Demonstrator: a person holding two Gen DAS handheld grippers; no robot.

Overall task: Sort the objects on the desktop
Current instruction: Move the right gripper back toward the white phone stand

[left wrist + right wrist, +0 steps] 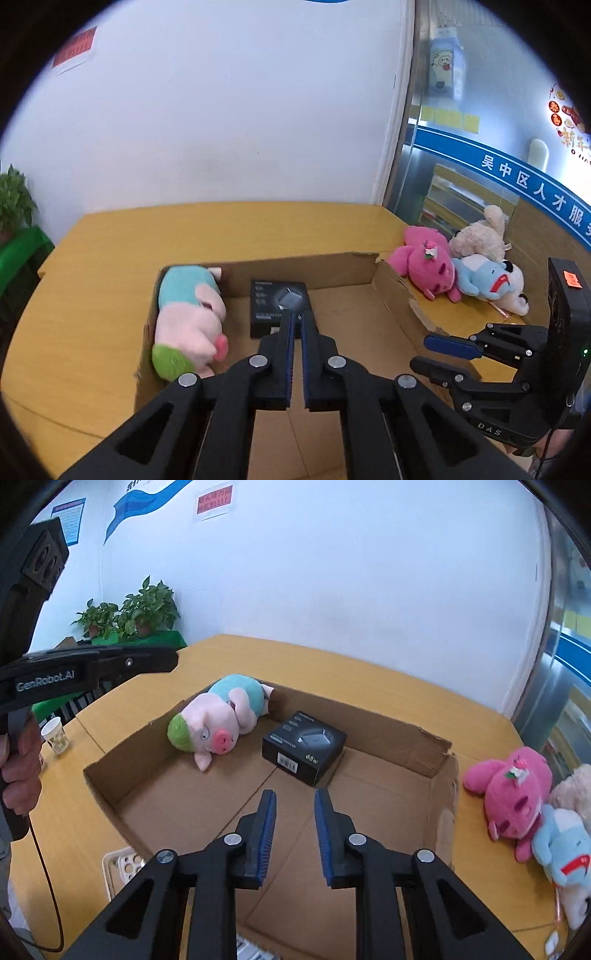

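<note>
Two claws hover over a cardboard box during sorting.
Left claw nearly closed, empty; right claw narrowly open, empty. Likely next: pink plush at 3 o'clock.

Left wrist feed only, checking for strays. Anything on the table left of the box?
Observer: Yes, a paper cup stands on the table, apart from the box.
Operator: Anything by the box's near corner?
Observer: A white holed item lies outside the near-left corner, partly hidden. I cannot tell whether it touches.
Operator: Any label on the black pack?
Observer: A barcode sticker on the black pack, on the side facing the right claw.
</note>
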